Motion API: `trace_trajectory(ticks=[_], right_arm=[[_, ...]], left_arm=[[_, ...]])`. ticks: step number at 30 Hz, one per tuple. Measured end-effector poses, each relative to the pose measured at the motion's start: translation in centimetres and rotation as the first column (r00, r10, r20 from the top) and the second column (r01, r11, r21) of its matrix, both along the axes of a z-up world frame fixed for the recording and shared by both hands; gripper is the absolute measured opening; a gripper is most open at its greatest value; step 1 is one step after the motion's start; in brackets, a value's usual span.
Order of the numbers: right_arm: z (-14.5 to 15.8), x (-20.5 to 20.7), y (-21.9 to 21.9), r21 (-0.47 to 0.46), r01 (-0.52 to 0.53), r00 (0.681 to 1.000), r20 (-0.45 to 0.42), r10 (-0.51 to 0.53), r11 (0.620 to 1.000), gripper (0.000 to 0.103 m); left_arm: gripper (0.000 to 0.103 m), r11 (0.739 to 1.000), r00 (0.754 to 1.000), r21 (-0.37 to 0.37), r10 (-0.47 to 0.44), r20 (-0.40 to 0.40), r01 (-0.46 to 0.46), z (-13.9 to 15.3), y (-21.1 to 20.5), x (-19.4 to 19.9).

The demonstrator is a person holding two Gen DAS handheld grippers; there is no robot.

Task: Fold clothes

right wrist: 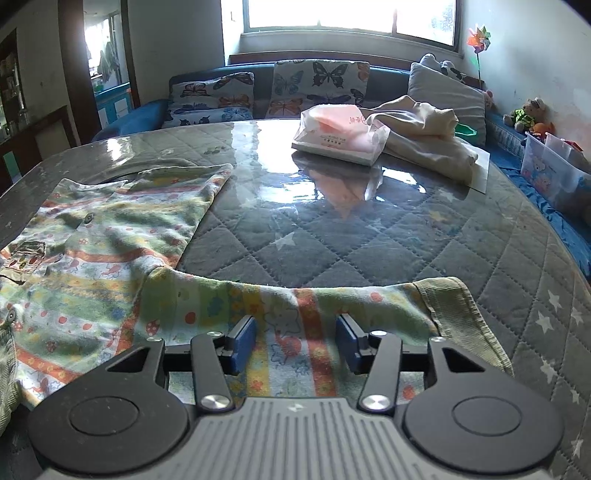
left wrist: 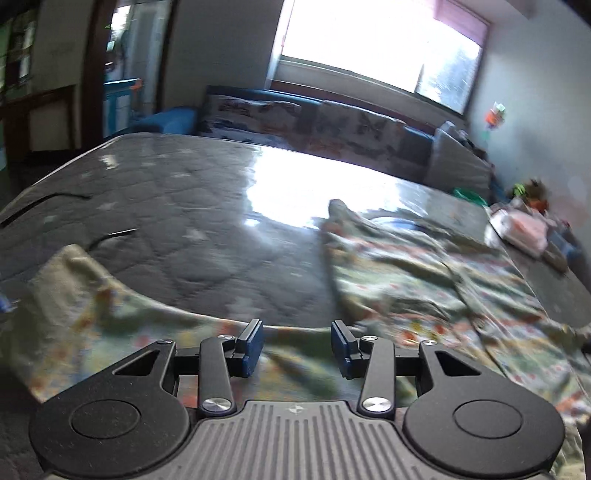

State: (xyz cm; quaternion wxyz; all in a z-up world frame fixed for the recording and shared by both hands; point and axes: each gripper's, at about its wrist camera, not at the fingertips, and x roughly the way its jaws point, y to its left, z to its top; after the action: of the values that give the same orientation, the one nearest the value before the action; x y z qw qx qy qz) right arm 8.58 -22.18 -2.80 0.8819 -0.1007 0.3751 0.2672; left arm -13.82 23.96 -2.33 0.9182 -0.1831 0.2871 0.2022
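Two claws hang over a gray quilted table (right wrist: 332, 236) with a shiny cover. A bright window (right wrist: 332, 14) and a blue sofa (right wrist: 147, 118) with butterfly pillows (right wrist: 321, 85) sit behind. The colorful shirt (right wrist: 110, 236) lies flat on the table, one sleeve stretched sideways. The right claw (right wrist: 296, 341) is apart above that sleeve, gripping nothing. The left claw (left wrist: 297, 347) is apart too, over the shirt's edge, holding nothing.

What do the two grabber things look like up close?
Both look alike. The left gripper and right gripper each have blue pads on black arms with shiny silver bolts, two round black discs and a grey ribbed body bearing a tiny emblem.
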Motion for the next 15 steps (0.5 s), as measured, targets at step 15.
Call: trace_trajectory(ticks=[15], right_arm=[[-0.2,0.0,0.4,-0.007,0.005,1.0,0.009,-0.005,1.0,0.056]], left_arm=[[0.048,0.984,0.986,0.065,0.167,0.001,-0.166,-0.2,4.9,-3.4]])
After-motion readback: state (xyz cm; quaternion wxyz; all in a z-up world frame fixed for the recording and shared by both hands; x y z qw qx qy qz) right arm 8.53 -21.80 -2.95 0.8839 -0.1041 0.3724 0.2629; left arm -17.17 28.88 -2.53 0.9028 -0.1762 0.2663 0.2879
